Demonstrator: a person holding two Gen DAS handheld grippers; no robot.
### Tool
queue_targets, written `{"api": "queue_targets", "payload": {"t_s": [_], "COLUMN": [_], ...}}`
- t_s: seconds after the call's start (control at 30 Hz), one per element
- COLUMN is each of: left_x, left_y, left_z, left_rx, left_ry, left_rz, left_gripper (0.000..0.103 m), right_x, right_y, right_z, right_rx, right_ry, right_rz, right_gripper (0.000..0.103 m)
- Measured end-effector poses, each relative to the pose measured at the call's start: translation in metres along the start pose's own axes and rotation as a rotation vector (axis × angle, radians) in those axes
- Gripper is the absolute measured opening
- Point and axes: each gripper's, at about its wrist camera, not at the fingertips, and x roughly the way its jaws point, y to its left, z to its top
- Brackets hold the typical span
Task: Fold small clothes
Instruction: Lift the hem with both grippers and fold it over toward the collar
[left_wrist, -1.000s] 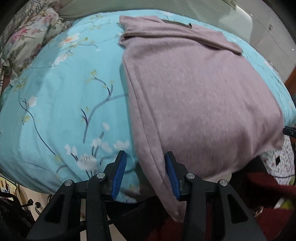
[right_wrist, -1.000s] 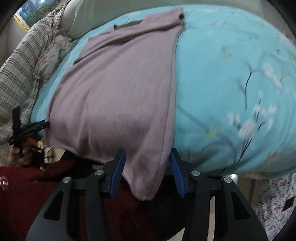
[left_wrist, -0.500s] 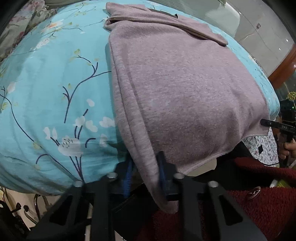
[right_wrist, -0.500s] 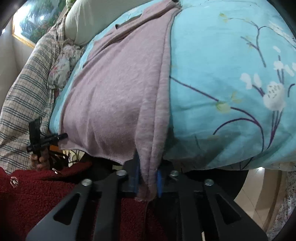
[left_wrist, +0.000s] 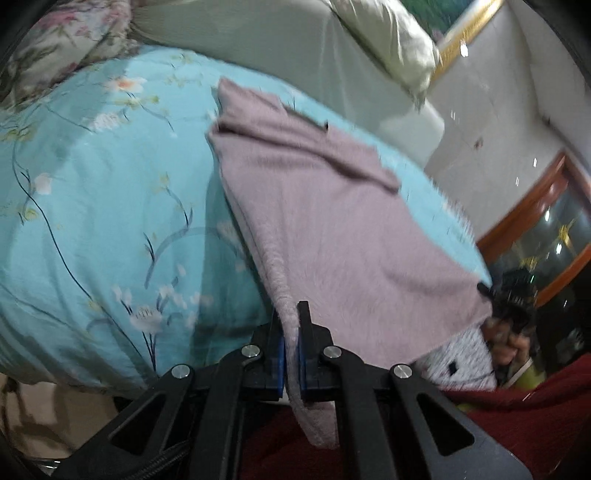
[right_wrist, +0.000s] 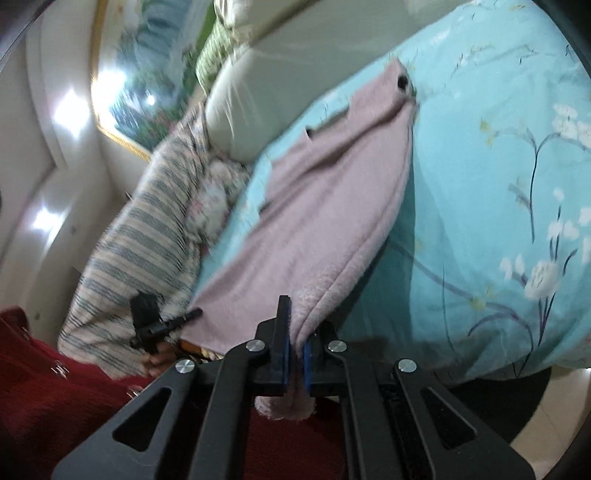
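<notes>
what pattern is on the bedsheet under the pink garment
Turquoise bedsheet printed with white blossoms on thin dark branches; clearest in the right wrist view, beside the pink garment.

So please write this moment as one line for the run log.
left gripper: shut on pink garment | right gripper: shut on pink garment | garment: near corners pinched, far end on floral bedspread

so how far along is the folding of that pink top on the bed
Early. Done: the pink top lies spread on the blue floral bedspread, sleeves apparently already folded in. In hand: the left gripper and right gripper each have their jaws shut on a near bottom corner of the hem, which is lifting off the bed's edge. Left: carrying the hem up toward the collar and smoothing the fold.
</notes>
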Motion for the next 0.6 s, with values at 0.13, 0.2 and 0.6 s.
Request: {"api": "queue_targets", "payload": {"t_s": [0.13, 0.2, 0.6], "left_x": [-0.011, -0.013, 0.029], "left_y": [-0.005, -0.011, -0.035], "left_z": [0.03, 0.048, 0.186], "left_rx": [-0.022, 0.0, 0.015], "left_ry": [-0.084, -0.118, -0.304], "left_rz": [-0.035, -0.037, 0.053], "left_gripper": [0.003, 0.003, 0.003], "right_x": [-0.007, -0.006, 0.039], "right_y": [0.008, 0.014, 0.011], "right_z": [0.021, 0.037, 0.171], "right_rx": [0.002, -0.018, -0.086], "right_ry": [-0.08, -0.114, -0.302], "right_rz": [0.033, 0.035, -0.146], "right_gripper": [0.006, 0.006, 0.006]}}
